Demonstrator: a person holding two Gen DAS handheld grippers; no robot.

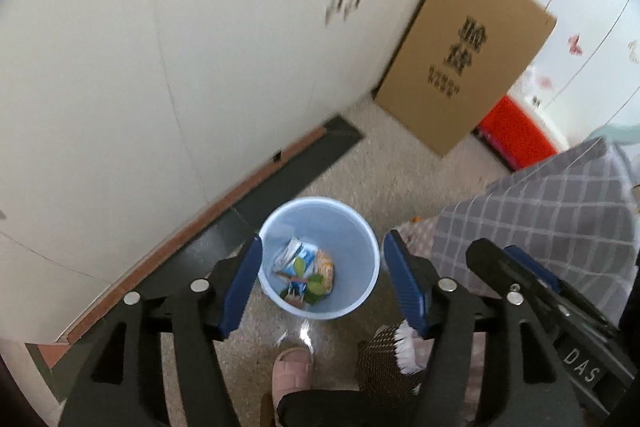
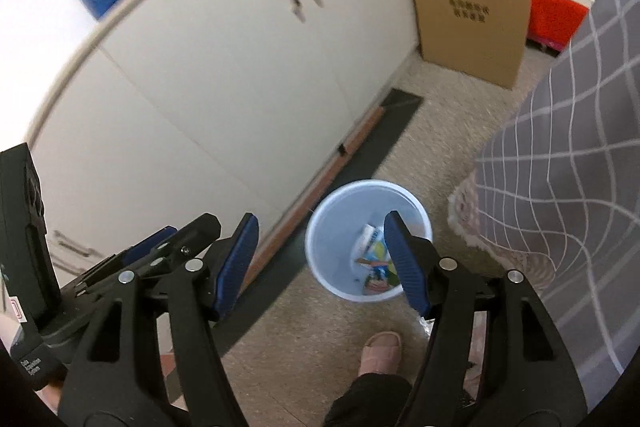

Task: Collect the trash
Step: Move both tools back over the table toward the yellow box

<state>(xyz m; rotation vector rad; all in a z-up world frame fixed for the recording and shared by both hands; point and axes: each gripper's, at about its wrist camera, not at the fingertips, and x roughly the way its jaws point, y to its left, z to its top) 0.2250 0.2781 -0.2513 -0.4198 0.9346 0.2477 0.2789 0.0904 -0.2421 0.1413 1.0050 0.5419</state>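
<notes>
Left wrist: left gripper spread, empty, above bin; trash lies inside. Drop step judged done.
Right wrist: right gripper spread, empty; bin below. Next: locate remaining litter.

I have the bin standing on the floor, close in front of the cabinet that runs along the left. Wrappers lie at the bottom of the bin. A mat lies along the cabinet's foot, reaching behind the bin. A cardboard box stands further back, at the cabinet's far end. A crate sits behind and to the right of the box. A checked cloth hangs to the right of the bin. A slippered foot stands before the bin, on my near side. My left claw is above the bin, my right claw beside it to the right.
</notes>
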